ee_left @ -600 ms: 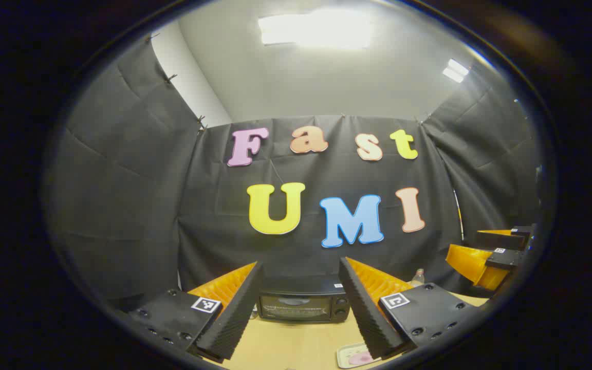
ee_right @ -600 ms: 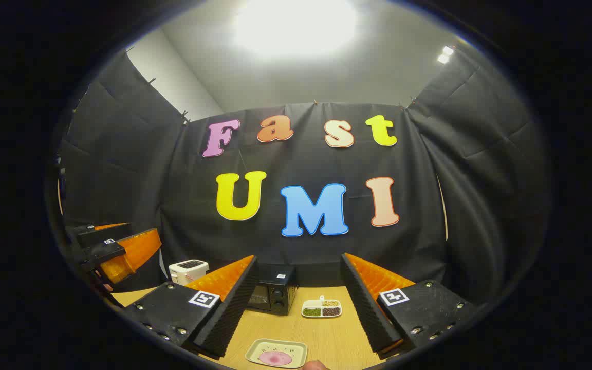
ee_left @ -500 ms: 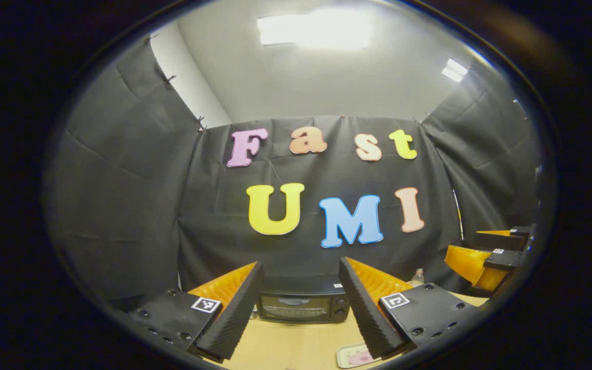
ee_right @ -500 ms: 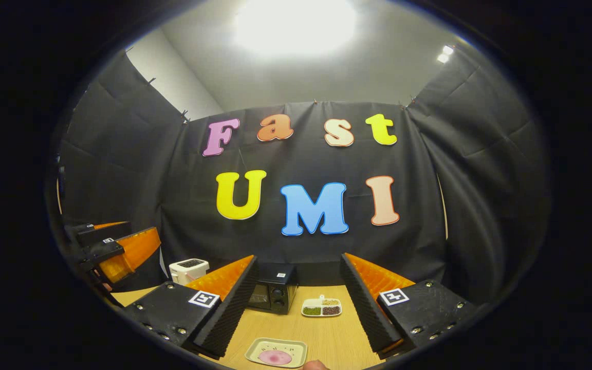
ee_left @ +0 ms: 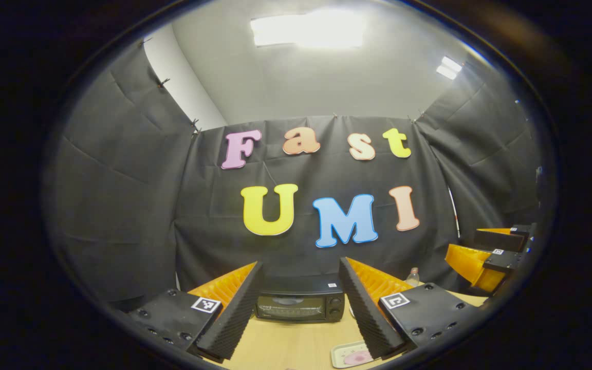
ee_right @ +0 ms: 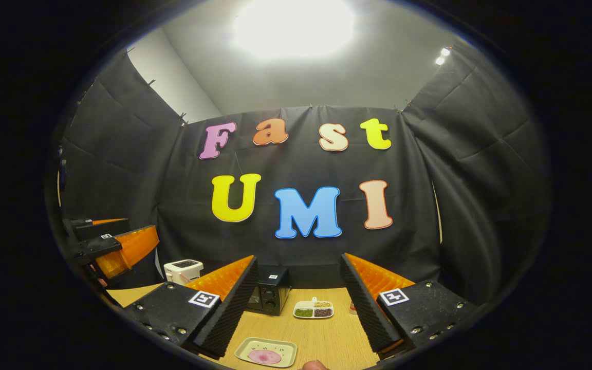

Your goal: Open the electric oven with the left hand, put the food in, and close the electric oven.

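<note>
Black cloth booth, pale ceiling with a bright light panel, wooden table point(ee_right: 321, 336) below.

Left gripper view: left gripper point(ee_left: 296, 303), jaws spread wide, nothing between them. Electric oven point(ee_left: 300, 304) dead ahead, framed squarely in the gap between the two fingers, door face toward the camera, door shut, long axis lying crosswise to the jaws. Well apart yet; no contact. Handle not clearly resolved at this range.

Same view, far right edge: right gripper point(ee_left: 486, 259), off to the side, also with its jaws apart.

Right gripper view: right gripper point(ee_right: 298, 303), jaws wide, holding nothing. Oven point(ee_right: 270, 297) ahead and left of centre here, seen on its control end, partly behind the near finger. Left gripper point(ee_right: 113, 246) at the far left edge.

Judgement: left gripper lined up with the oven front, so the coming move is a straight advance and slight drop to the door's top edge; right gripper better placed for the food.

Seen better from the right: tray with pink food point(ee_right: 265, 353) in full on the near table, a divided dish point(ee_right: 314, 309) of grains beyond it, a white toaster point(ee_right: 183, 270) left of the oven. From the left: full oven front, plus a corner of that tray point(ee_left: 350, 355) by the right finger.
</note>
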A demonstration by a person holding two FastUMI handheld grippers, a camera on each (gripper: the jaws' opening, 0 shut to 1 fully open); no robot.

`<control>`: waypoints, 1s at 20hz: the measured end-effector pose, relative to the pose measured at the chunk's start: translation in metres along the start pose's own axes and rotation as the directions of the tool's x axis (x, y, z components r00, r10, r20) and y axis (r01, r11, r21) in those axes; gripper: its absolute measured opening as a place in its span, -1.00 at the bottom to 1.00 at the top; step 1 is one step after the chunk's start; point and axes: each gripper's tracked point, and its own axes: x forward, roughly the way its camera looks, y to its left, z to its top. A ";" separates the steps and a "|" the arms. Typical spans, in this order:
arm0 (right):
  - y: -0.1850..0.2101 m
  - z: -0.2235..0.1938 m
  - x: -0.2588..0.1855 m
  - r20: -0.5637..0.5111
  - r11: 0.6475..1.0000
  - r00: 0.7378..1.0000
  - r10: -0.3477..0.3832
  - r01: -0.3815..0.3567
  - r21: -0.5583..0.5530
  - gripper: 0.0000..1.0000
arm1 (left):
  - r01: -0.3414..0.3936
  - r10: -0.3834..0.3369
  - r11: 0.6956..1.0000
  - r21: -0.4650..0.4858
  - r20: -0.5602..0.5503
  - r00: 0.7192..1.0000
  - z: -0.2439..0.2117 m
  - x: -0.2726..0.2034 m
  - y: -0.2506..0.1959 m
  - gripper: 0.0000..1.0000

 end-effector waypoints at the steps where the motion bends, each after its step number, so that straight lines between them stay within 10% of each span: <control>1: -0.003 -0.001 0.000 0.002 1.000 1.000 0.002 -0.002 0.004 0.95 | -0.004 0.004 1.000 -0.001 -0.005 1.000 -0.003 -0.001 -0.003 0.94; 20: 0.016 -0.025 0.042 -0.028 0.998 1.000 0.014 -0.012 0.062 0.94 | 0.044 -0.046 0.999 -0.028 -0.054 0.997 -0.069 0.164 0.034 1.00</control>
